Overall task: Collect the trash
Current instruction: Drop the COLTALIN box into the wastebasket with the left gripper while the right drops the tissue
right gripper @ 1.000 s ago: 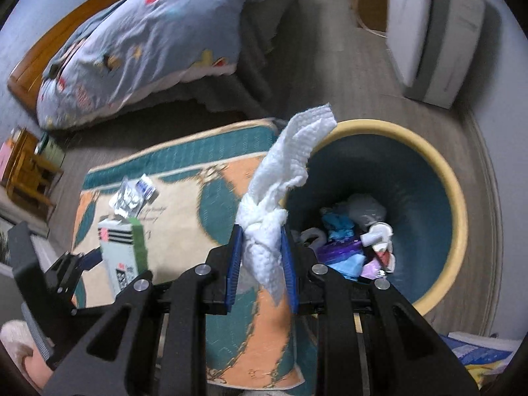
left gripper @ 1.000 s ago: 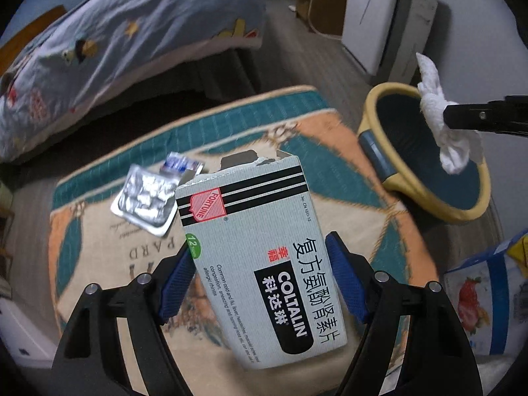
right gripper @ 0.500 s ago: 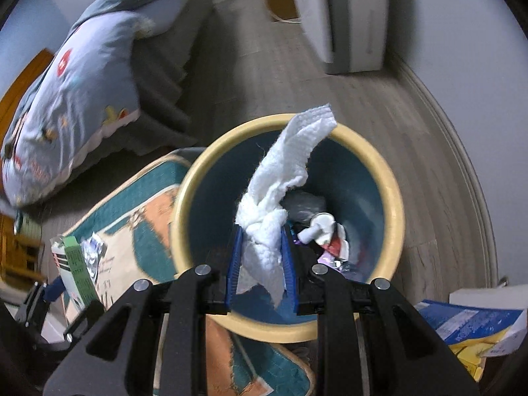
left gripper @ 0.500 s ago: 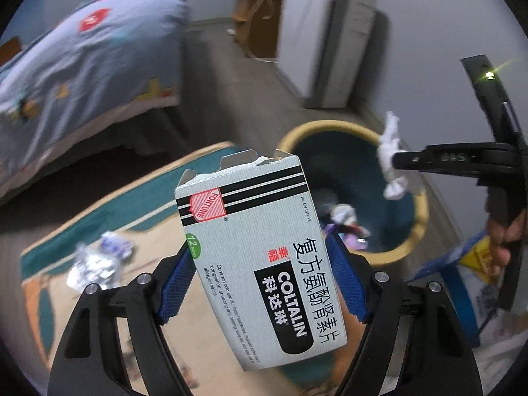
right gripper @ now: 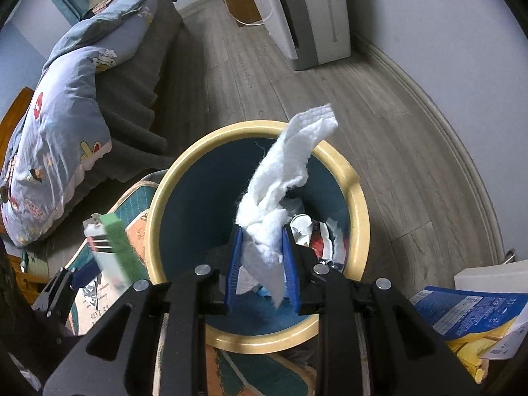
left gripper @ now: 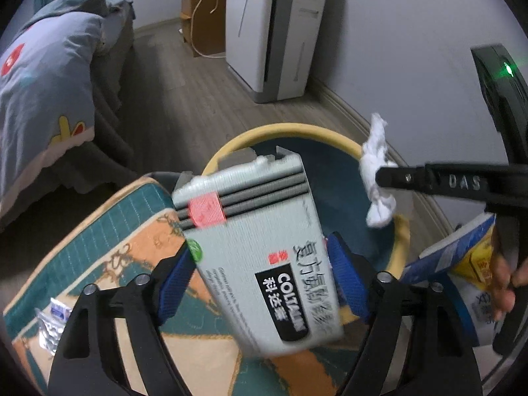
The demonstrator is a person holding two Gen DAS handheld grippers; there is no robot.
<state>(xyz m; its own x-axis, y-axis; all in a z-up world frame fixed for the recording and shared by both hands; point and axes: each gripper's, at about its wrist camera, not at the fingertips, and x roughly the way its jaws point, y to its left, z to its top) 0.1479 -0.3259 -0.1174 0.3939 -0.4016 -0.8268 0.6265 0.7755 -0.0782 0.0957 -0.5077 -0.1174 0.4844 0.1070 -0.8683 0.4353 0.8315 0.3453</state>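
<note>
The crumpled white paper tissue (right gripper: 269,217) hangs pinched between the blue pads of the right gripper (right gripper: 262,257), whose jaws are closed down to the wad's width, directly above the open mouth of the round dark-blue bin with a yellow rim (right gripper: 358,217), which already holds mixed scraps. Releasing here looks safe: open the jaws fully so the soft paper does not cling to a pad. The grey-white cardboard medicine box marked COLTALIN (left gripper: 264,247) sits between the blue pads of the left gripper (left gripper: 260,283), jaws around its sides, at the bin's near edge above the patterned teal-and-orange rug (left gripper: 109,241). It should travel further over the opening before letting go. A silver blister pack (left gripper: 49,326) lies on the rug.
</note>
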